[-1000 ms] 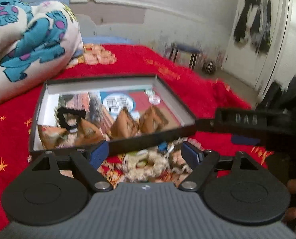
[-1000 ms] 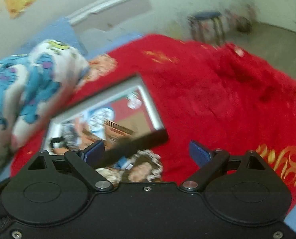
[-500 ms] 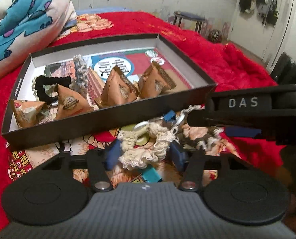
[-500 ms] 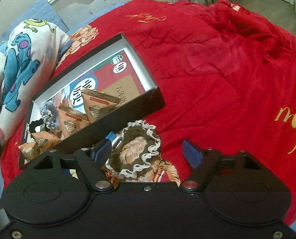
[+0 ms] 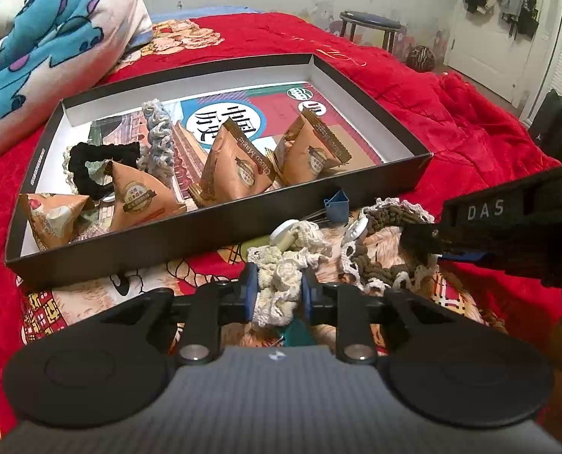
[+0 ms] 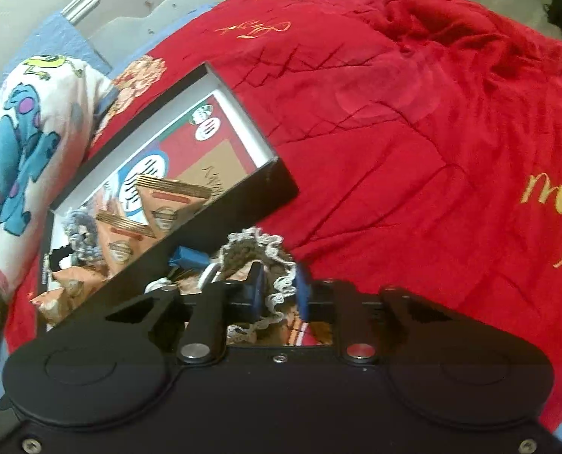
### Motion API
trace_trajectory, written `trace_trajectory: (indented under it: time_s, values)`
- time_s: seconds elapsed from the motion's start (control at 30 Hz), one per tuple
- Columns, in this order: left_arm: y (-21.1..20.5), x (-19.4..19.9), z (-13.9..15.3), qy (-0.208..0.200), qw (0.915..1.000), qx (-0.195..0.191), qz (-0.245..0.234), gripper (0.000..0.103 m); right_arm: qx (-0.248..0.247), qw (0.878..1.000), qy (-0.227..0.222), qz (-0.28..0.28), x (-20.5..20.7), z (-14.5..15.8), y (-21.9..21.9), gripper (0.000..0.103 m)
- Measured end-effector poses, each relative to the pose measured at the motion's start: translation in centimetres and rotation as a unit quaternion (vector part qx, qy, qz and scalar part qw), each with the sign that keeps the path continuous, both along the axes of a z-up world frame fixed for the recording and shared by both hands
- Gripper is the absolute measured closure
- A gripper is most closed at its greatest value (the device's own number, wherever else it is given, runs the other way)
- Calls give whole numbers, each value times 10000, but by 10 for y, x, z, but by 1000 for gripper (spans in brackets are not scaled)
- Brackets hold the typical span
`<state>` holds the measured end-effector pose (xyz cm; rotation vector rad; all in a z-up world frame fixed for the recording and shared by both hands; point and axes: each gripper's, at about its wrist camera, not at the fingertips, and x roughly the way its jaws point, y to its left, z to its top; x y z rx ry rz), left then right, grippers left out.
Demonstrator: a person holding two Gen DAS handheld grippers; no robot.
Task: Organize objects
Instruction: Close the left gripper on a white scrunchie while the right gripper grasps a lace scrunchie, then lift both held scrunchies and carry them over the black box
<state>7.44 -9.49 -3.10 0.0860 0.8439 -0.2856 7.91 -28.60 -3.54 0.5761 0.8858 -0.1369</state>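
A black shallow box [image 5: 220, 223] lies on the red bedspread and holds several orange triangular snack packets [image 5: 235, 166], a black scrunchie [image 5: 95, 159] and a grey-blue scrunchie [image 5: 160, 136]. In front of it, my left gripper [image 5: 277, 291] is shut on a cream lace scrunchie [image 5: 281, 276]. My right gripper [image 6: 279, 287] is shut on a brown scrunchie with white lace edge [image 6: 258, 249], which also shows in the left wrist view [image 5: 387, 223]. The box shows in the right wrist view [image 6: 220, 223] too.
A blue binder clip [image 5: 337, 204] and white round clips [image 5: 284, 230] lie between the box and the scrunchies. A monster-print pillow [image 5: 35, 38] sits at the left. A stool [image 5: 371, 26] and a door stand beyond the bed. Red bedspread [image 6: 432, 132] stretches right.
Both grippers came down to the pile in front of the box and closed, the left on the cream scrunchie, the right on the brown one.
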Motion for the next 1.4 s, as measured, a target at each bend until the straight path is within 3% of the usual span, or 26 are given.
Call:
trace_trajectory:
  time_s: [0.4,0.77,1.13,1.4]
  values:
    - [-1,-2,-2,-114,9999,-10,104,76,-389,9992,-129,-22,-4,4,15,90]
    - [0,-6,0,-198,9995,41,248,87,44,9992,-359,151,0,10,14,91]
    - [8,-10,10,-213,9989,-58,414,88,234,9929,-1040,529,-6,32,26,91]
    - [18,-13,21,-238,9980,-139,566,88,716,9858,-1356,688,-9,39,20,91]
